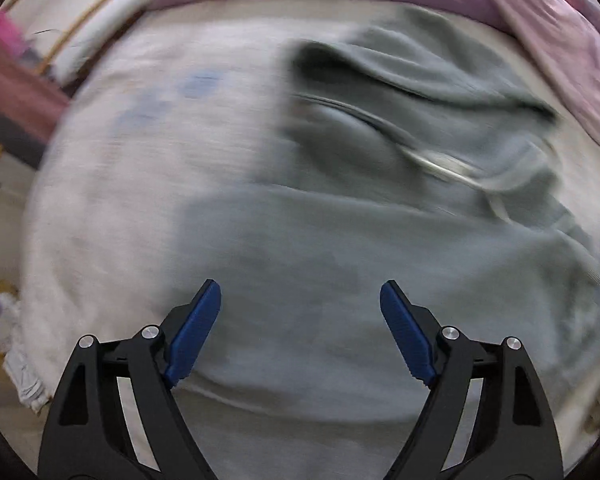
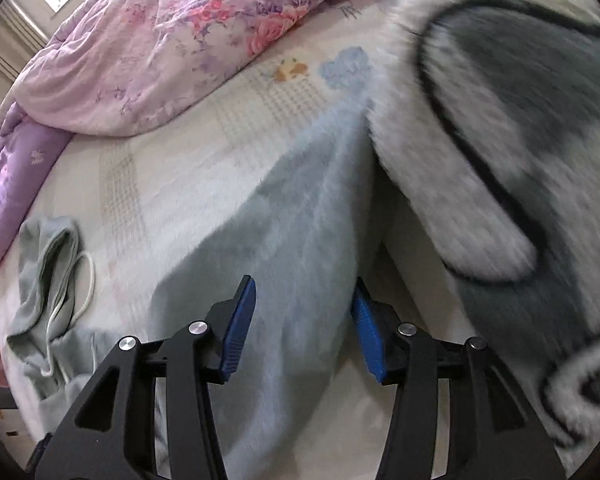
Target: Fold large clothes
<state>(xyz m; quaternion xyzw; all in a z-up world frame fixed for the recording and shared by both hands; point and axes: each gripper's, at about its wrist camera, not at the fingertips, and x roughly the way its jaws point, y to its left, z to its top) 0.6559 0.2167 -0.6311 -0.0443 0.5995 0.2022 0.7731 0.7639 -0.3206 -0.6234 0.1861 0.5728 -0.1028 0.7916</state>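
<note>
the left gripper (image 1: 300, 296) hangs wide open above the grey-green hoodie (image 1: 380, 240) on the bed sheet (image 1: 120, 200), gripping nothing. the right gripper (image 2: 304, 300) is part open astride a sleeve (image 2: 300, 208), pads seemingly not pinching it. likely risks: grabbing sheet with cloth, or the loose drawstring (image 2: 80, 280) and fluffy plush blanket (image 2: 480, 140) snagging the fold.

free: bedsheet (image 2: 172, 168) mid | blocked: quilt (image 2: 140, 40) far edge, plush blanket (image 2: 500, 140) rt
</note>
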